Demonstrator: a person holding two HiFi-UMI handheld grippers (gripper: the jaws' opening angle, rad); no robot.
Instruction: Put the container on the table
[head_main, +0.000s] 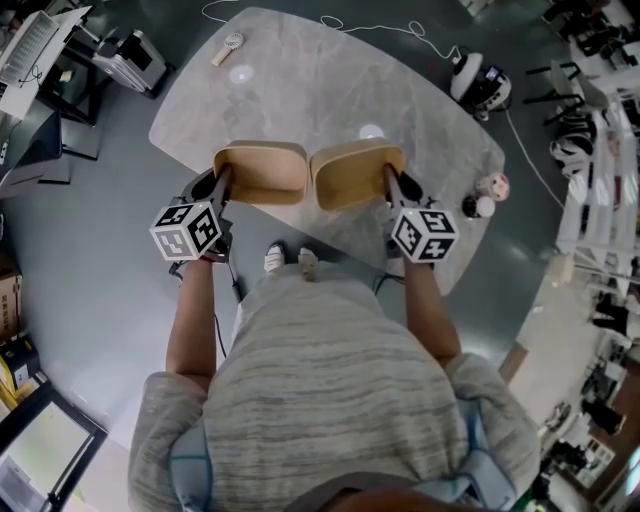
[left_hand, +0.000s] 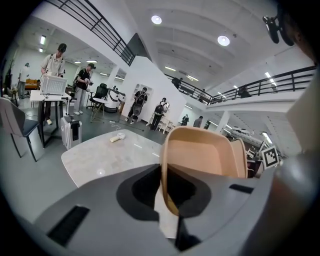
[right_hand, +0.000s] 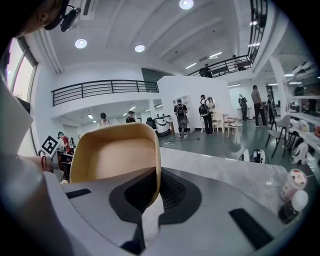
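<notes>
Left tongs (left_hand: 169, 197) clamp one tan container (left_hand: 205, 155) by its rim, right tongs (right_hand: 152, 197) a second container (right_hand: 120, 157). Both hang over the table (head_main: 330, 70) ahead; lower them level before you release.

Round ceiling lights (right_hand: 81, 43) are shining over a white hall. A black-railed balcony (right_hand: 105, 86) is running along the far wall. Glossy grey floor (head_main: 100, 270) is spreading around the pale marble tabletop (head_main: 330, 80), and people (right_hand: 181, 117) are standing far off.
</notes>
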